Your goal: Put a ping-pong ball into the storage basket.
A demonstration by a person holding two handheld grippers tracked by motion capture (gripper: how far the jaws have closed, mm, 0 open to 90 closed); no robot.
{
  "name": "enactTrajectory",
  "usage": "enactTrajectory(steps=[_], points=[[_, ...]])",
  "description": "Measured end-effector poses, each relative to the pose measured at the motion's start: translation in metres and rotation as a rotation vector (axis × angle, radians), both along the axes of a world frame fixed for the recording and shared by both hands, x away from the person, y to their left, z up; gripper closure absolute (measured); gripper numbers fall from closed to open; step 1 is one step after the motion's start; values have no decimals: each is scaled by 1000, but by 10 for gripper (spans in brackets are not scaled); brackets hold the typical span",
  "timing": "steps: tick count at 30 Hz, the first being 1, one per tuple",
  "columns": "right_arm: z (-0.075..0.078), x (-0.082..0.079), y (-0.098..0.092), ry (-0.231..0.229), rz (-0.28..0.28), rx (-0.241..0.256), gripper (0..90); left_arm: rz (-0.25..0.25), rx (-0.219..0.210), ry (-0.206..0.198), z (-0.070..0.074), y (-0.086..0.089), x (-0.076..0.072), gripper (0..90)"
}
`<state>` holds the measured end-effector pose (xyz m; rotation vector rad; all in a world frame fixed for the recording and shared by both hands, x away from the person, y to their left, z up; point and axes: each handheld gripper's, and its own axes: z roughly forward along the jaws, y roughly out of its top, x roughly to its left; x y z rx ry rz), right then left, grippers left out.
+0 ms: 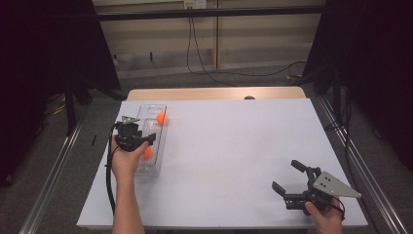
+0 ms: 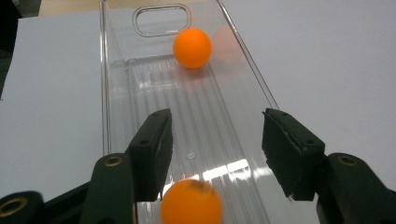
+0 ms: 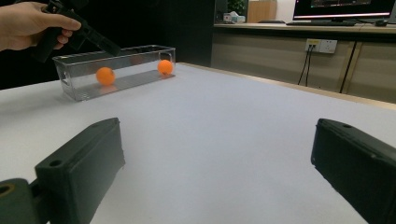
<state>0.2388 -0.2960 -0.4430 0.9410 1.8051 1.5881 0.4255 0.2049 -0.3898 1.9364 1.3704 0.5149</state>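
table: white sheet (image 1: 234, 156) covers pretty much the whole top, with a strip of wood showing along the far edge
clear tray: long see-through plastic bin (image 1: 158, 141) lying lengthwise near the left side of the sheet, ribbed floor, handle cutout at the far end
left gripper: left gripper (image 1: 144, 140) hangs right over the tray's near half, jaws spread wide with nothing between them, pointing down into the bin
right gripper: right gripper (image 1: 287, 176) is way over by the near right corner, well apart from the tray, jaws also wide open and empty, low over the sheet
far ball: orange ball (image 2: 192, 48) sits inside the tray at its far end, just in front of the handle cutout, close to the right wall
near ball: second orange ball (image 2: 191, 202) is inside the tray too, at the near end, just below the left gripper's open jaws, looks a bit blurry, not touching either jaw as far as I can tell
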Motion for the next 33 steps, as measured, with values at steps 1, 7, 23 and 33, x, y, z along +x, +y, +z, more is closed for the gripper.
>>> enactTrajectory(steps=[1,7,23,33], points=[[0,0,0,1,1,0,22,-1,-2,-2,0,0,0,413],[0,0,0,-1,-1,2,22,1,-18,-22,3,-1,-3,344],[1,1,0,-2,-5,6,22,-39,-82,-62,8,-4,-12,192],[1,1,-1,-3,-5,12,22,-74,-133,-115,8,-3,-23,164]])
